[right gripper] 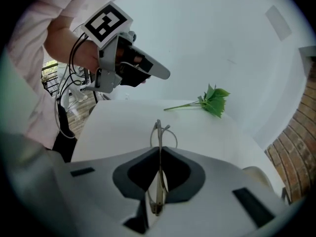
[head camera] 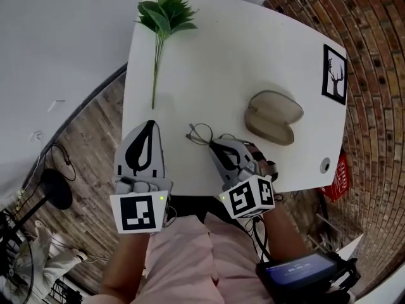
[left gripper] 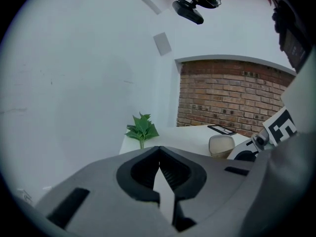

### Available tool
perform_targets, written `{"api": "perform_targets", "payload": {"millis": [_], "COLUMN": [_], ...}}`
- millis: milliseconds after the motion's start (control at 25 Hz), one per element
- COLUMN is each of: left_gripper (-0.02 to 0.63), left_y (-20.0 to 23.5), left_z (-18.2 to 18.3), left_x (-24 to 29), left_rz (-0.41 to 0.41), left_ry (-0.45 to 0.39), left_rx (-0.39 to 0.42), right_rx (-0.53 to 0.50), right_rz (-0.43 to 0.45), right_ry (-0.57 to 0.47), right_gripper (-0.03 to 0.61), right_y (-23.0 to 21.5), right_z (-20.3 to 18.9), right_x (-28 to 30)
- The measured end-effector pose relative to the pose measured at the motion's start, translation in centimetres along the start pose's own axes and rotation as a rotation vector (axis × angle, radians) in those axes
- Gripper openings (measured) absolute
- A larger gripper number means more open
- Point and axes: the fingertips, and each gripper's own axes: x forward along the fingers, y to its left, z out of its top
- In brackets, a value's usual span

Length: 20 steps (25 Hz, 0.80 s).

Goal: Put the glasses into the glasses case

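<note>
Thin wire-rimmed glasses [head camera: 199, 133] lie near the front of the white table [head camera: 240, 56]. My right gripper [head camera: 216, 146] is shut on them. In the right gripper view the glasses [right gripper: 159, 132] stand edge-on between the closed jaws of the right gripper [right gripper: 159, 150], with the lenses poking out past the tips. A beige glasses case [head camera: 273, 116] lies open to the right of the glasses, a short way off. My left gripper [head camera: 150, 126] hovers at the table's front left, shut with nothing in it. Its tips meet in the left gripper view [left gripper: 159, 150], where the case [left gripper: 221, 145] shows ahead to the right.
A green leafy sprig [head camera: 161, 18] lies at the table's far left. A black-framed picture [head camera: 334, 73] lies flat at the right edge. A round cable hole [head camera: 324, 165] sits near the front right corner. A brick wall [head camera: 373, 37] runs along the right.
</note>
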Motion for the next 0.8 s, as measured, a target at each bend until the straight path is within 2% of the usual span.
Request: {"api": "perform_targets", "payload": {"millis": [320, 520, 800], "left_gripper": [0.009, 0.009, 0.009], "left_y": [-1.9, -3.8, -5.3], "left_z": [6.2, 9.6, 12.4], "left_x": [0.6, 0.8, 1.4], "left_rz": [-0.053, -0.118, -0.119], "left_ry": [-0.106, -0.155, -0.209], "left_rx": [0.061, 0.093, 0.138], "right_rx": [0.037, 0.030, 0.020], "right_rz": [-0.097, -0.174, -0.214], "right_ry": [-0.066, -0.089, -0.103], "right_gripper": [0.020, 0.020, 0.020], "right_y": [-5.6, -9.0, -12.2], "right_z": [4.0, 5.2, 4.9], "right_x": [-5.1, -8.0, -11.2]}}
